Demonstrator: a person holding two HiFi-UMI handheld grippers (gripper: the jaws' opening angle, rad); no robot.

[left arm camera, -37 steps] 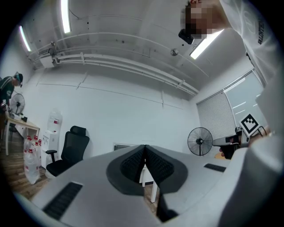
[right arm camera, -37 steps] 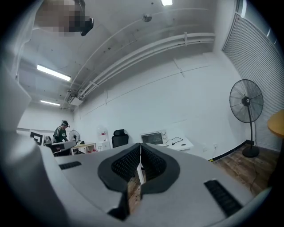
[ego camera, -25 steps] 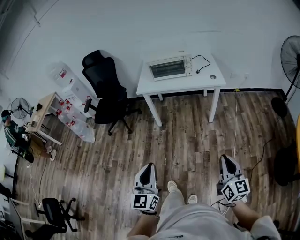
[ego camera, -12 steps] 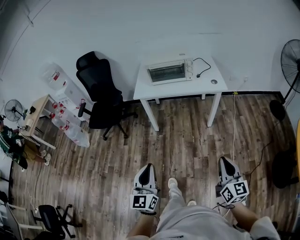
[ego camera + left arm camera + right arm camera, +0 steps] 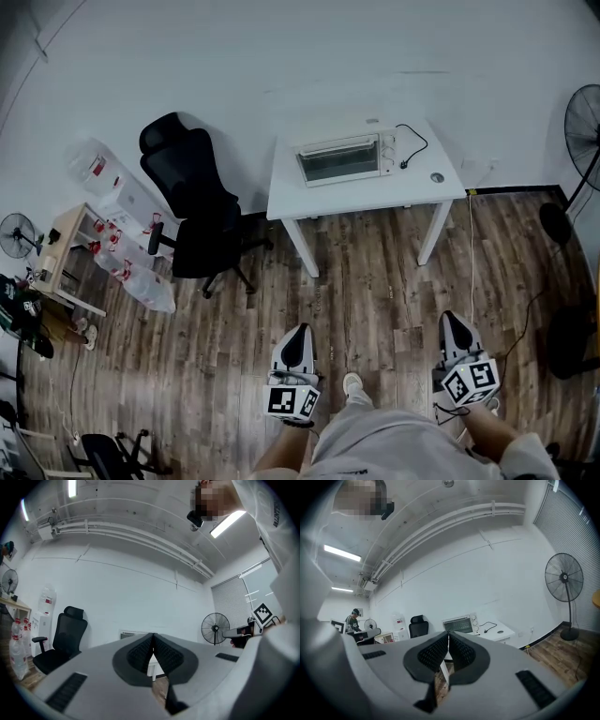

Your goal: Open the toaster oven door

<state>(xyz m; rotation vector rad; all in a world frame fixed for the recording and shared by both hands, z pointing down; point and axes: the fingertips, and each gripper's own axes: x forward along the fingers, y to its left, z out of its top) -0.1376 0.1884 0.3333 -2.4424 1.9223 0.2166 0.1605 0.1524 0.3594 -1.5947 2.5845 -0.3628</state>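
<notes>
Head view: the oven (image 5: pixel 342 157) sits on a white table (image 5: pixel 375 194) by the wall, door shut and facing the room. Both grippers, left (image 5: pixel 299 331) and right (image 5: pixel 452 320), hang low and well apart from it, probably just carried.

Left gripper view: jaws pressed together, nothing between them.

Right gripper view: jaws likewise together and empty, aimed toward the oven, as if for an approach.

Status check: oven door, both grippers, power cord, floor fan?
toaster oven door: closed
left gripper: shut, empty
right gripper: shut, empty
power cord: plug end lying loose on the white table
floor fan: upright; cannot tell if running
</notes>
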